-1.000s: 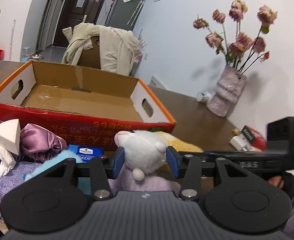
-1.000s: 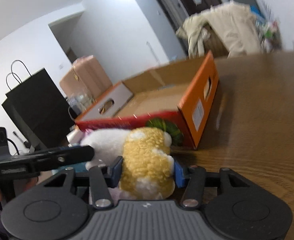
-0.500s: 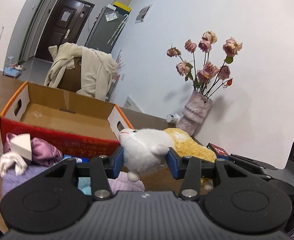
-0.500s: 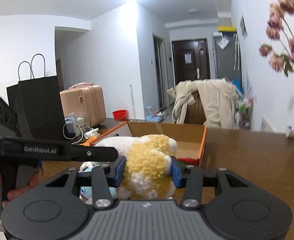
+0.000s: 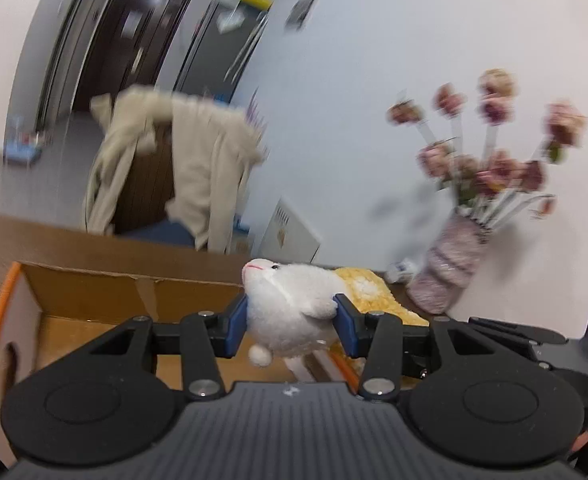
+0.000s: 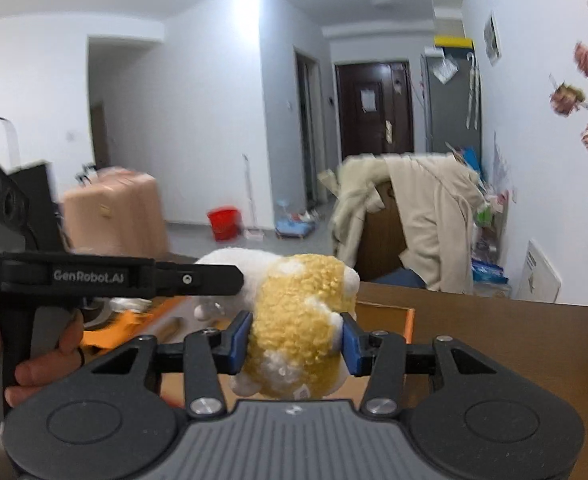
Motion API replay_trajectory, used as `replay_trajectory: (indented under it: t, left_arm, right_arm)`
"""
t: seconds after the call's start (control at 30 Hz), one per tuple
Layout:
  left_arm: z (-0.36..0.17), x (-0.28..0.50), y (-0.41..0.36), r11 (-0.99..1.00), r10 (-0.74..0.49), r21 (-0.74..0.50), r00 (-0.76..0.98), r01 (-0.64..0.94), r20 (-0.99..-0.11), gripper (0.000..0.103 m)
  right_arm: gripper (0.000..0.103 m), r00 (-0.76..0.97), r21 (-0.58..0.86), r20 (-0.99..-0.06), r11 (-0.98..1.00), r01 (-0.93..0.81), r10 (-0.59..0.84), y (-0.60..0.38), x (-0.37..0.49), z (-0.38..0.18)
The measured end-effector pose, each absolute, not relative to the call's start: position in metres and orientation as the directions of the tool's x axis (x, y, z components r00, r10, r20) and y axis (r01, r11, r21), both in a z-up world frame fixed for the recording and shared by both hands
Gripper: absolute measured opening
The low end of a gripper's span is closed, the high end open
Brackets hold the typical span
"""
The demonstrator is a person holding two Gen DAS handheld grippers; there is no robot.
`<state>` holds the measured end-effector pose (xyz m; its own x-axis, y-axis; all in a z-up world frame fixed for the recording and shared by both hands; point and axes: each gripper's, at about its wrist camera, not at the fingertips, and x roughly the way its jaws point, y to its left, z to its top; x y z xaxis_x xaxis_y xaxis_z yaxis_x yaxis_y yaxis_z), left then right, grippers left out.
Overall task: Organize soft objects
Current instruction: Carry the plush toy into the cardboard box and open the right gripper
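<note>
A plush toy with a white head point(image 5: 286, 304) and a curly yellow body point(image 6: 298, 320) is held in the air by both grippers. My left gripper point(image 5: 290, 322) is shut on the white head end. My right gripper point(image 6: 296, 338) is shut on the yellow body end. The open cardboard box point(image 5: 94, 292) with orange rims lies just below and beyond the toy; its far right corner shows in the right wrist view point(image 6: 394, 316). The left gripper's body point(image 6: 114, 278) shows at the left of the right wrist view.
A vase of dried roses point(image 5: 450, 264) stands on the brown table point(image 6: 514, 340) by the white wall. A chair draped with a beige coat point(image 5: 182, 168) stands behind the table. A pink suitcase point(image 6: 114, 212) and a red bucket point(image 6: 224, 222) are on the floor beyond.
Both grippers have lifted the plush toy off the table and carried it up and forward over the box. The pile of cloths has dropped out of view.
</note>
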<state>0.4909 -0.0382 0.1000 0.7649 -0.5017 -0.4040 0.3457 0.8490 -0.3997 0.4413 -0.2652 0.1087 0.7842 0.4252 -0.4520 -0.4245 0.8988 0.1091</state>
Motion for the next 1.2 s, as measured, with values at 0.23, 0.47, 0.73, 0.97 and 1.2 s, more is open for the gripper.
replay_trajectory:
  t: [0.23,0.47,0.73,0.97,1.2]
  left_arm:
    - [0.047,0.571,-0.049,0.886,-0.431,-0.401,0.737,0.234,-0.521,0.046]
    - [0.024,0.577,-0.059,0.901,-0.426,-0.337,0.703,0.273,-0.570,0.047]
    - [0.039,0.566,-0.059,0.916,-0.394,-0.289,0.752,0.276,-0.529,0.054]
    - [0.112,0.512,-0.035,0.937,-0.340,-0.238,0.825,0.256,-0.452,0.062]
    - [0.186,0.410,0.009,0.962,-0.272,-0.116,0.901,0.247,-0.337,0.080]
  right_arm:
    - [0.045,0.716,0.100,-0.598,0.920,-0.379,0.361,-0.252,0.543,0.057]
    - [0.052,0.714,-0.128,-0.682,0.934,-0.333,0.161,-0.221,0.550,0.022]
    - [0.062,0.714,-0.118,-0.683,0.942,-0.313,0.152,-0.219,0.538,0.026]
    - [0.074,0.777,-0.089,-0.604,0.954,-0.287,0.177,-0.236,0.513,0.086]
    - [0.089,0.850,-0.106,-0.497,0.960,-0.260,0.175,-0.267,0.430,0.169]
